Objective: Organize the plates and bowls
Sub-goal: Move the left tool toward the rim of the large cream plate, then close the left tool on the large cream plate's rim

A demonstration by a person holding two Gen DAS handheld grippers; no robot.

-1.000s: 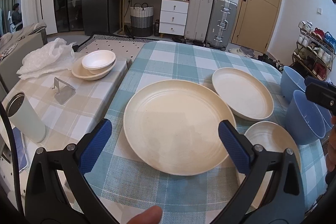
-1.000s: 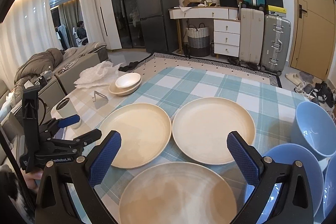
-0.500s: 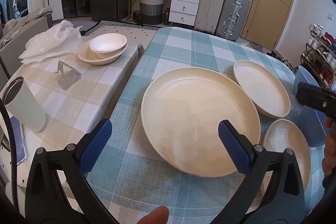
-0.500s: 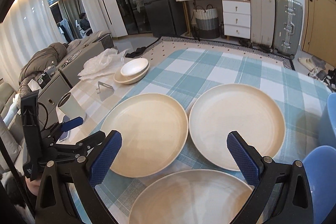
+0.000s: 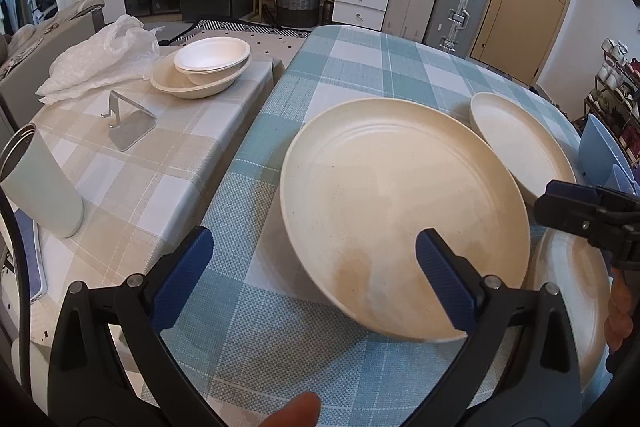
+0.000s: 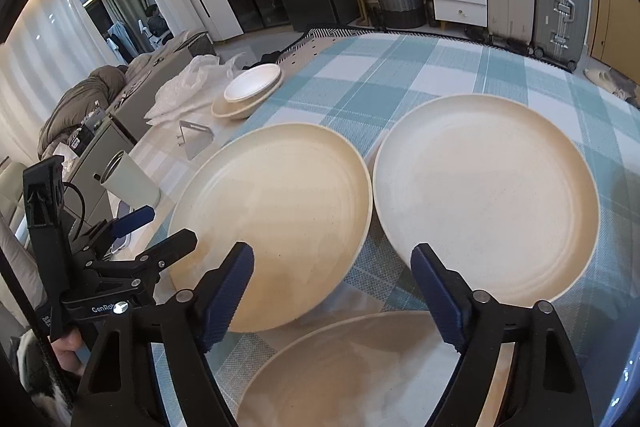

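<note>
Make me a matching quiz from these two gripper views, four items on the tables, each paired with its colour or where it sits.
Things:
1. small white bowl
2. tumbler
3. plastic bag
4. metal stand

Descriptions:
A. crumpled, white, at the side table's far end
B. nested inside a beige bowl
C. pale green, open-topped, nearest the left gripper
D. silver, between the tumbler and the bowls

Pairs: 1-B, 2-C, 3-A, 4-D

Three cream plates (image 6: 276, 219) fill the frame's middle on the checked desk (image 6: 400, 75), right tongs (image 6: 332, 291) spread wide at the bottom edge.
</note>
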